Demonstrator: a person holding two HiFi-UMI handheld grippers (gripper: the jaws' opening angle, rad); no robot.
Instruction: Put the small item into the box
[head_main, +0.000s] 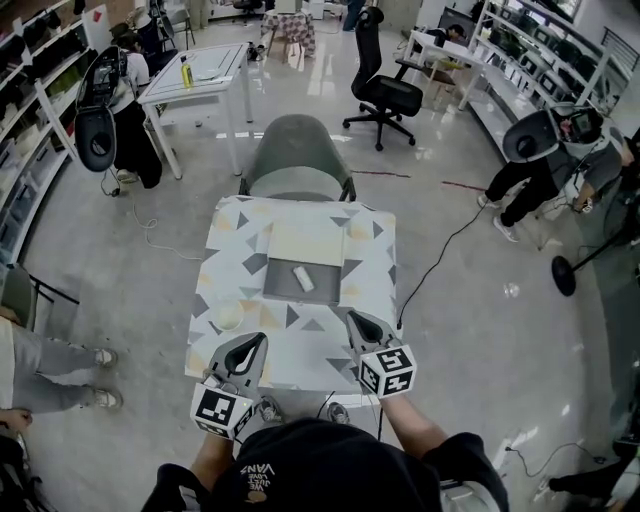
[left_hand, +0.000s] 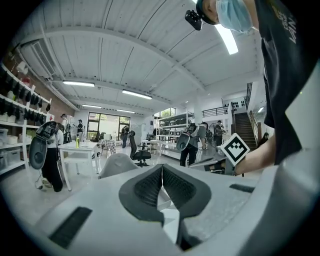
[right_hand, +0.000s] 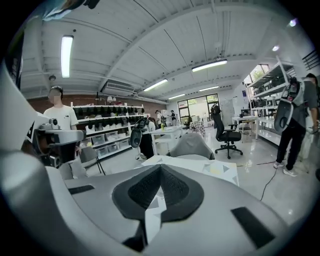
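Observation:
In the head view a shallow open box (head_main: 278, 282) with a grey inside lies at the middle of the patterned table (head_main: 365, 240). A small white oblong item (head_main: 303, 279) lies inside it. A round white item (head_main: 229, 316) sits on the cloth left of the box. My left gripper (head_main: 258, 339) hovers at the table's near edge, shut and empty, just right of the round item. My right gripper (head_main: 353, 317) is also shut with nothing in it, near the box's right front corner. Both gripper views show the pads (left_hand: 150, 186) (right_hand: 172, 187) pressed together, pointing over the table into the room.
A grey chair (head_main: 298, 155) stands at the table's far side. Beyond it are a white table (head_main: 200, 75) and a black office chair (head_main: 385, 90). A cable (head_main: 440, 250) runs over the floor on the right. People stand at the left, right and near left.

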